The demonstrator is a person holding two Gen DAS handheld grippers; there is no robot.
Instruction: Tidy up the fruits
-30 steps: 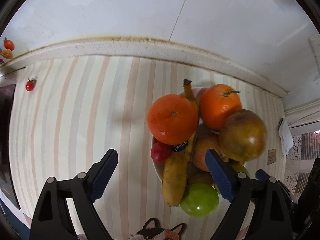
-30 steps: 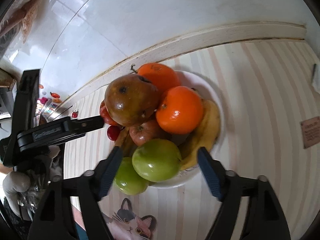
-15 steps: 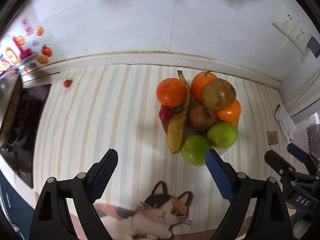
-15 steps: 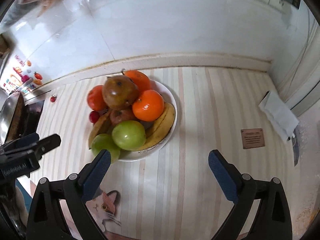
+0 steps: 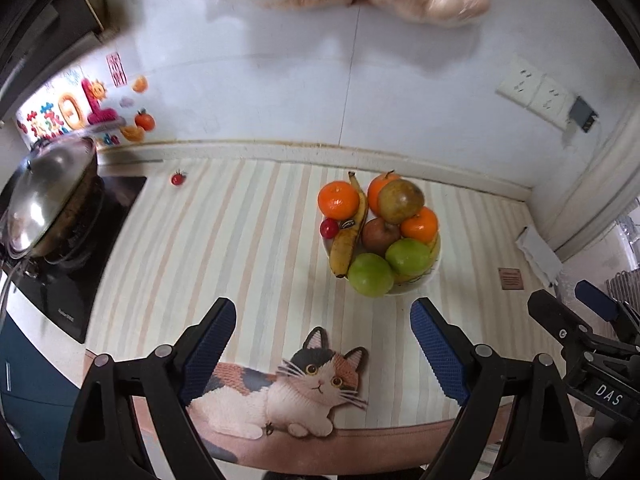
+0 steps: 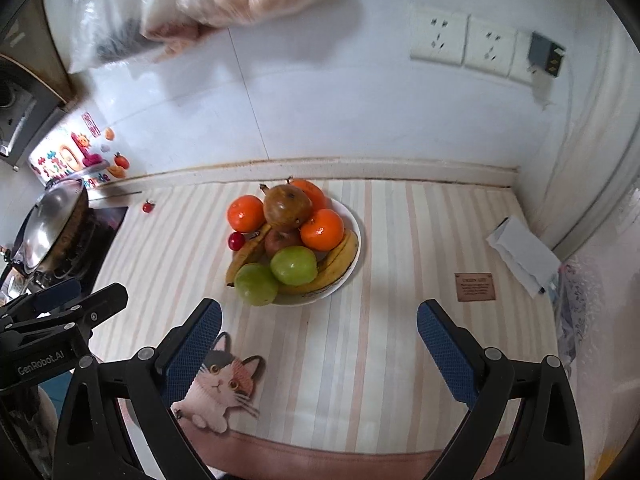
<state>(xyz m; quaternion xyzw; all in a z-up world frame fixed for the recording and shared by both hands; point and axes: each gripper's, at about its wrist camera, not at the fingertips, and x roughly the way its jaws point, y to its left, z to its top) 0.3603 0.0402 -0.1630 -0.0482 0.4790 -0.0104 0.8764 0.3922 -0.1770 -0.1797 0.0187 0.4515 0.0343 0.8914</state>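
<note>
A white bowl (image 6: 354, 226) (image 5: 436, 270) on the striped mat holds piled fruit: oranges (image 5: 338, 200) (image 6: 322, 229), a brown-green pear (image 6: 287, 208) (image 5: 400, 201), a red apple (image 5: 381, 234), two green apples (image 6: 294, 265) (image 5: 370, 274), bananas (image 5: 350, 236) (image 6: 338, 258) and a small red fruit (image 6: 236, 241). My left gripper (image 5: 322, 336) is open and empty, above the mat's near edge, short of the bowl. My right gripper (image 6: 320, 340) is open and empty, nearer me than the bowl. A cherry tomato (image 5: 178, 179) (image 6: 148, 207) lies alone by the wall.
A lidded steel pan (image 5: 48, 188) sits on a black cooktop (image 5: 72, 276) at the left. A folded white paper (image 6: 524, 254) lies at the right corner. Wall sockets (image 6: 464, 44) are above. A blurred plastic bag (image 6: 224, 0) hangs high on the wall.
Both grippers have pulled back and up from the bowl, so the fruit looks much smaller and the whole counter shows. Both stay open and empty.
</note>
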